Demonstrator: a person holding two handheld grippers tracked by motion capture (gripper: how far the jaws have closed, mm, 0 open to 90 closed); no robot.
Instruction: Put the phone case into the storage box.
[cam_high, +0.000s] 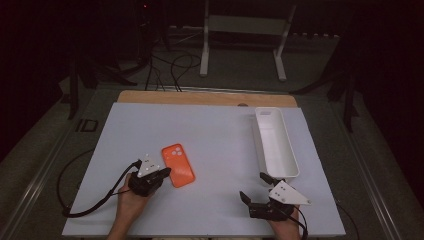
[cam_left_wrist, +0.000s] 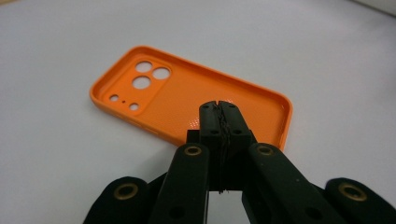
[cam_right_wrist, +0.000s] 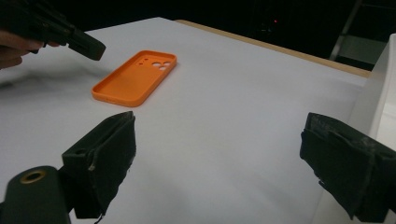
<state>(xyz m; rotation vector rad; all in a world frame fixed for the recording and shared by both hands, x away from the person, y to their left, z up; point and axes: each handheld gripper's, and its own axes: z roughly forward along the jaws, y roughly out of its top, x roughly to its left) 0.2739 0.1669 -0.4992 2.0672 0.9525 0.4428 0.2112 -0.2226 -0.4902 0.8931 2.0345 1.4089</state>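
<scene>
An orange phone case (cam_high: 177, 164) lies hollow side up on the white table, its camera holes at the far end. My left gripper (cam_high: 166, 172) is shut, pads pressed together with nothing between them, its tips just beside the case's near left edge. In the left gripper view the closed jaws (cam_left_wrist: 219, 105) stand over the near long rim of the phone case (cam_left_wrist: 187, 100). My right gripper (cam_high: 255, 186) rests open and empty at the front right. The right gripper view shows its open gripper (cam_right_wrist: 219, 163), the phone case (cam_right_wrist: 135, 77) ahead and the left gripper (cam_right_wrist: 88, 49) hovering next to it.
A long white tray (cam_high: 257, 135) stands at the right of the table, lengthwise away from me, its near end close to my right gripper; its wall (cam_right_wrist: 380, 84) rises at the right of the right gripper view. Cables trail off the table's front left.
</scene>
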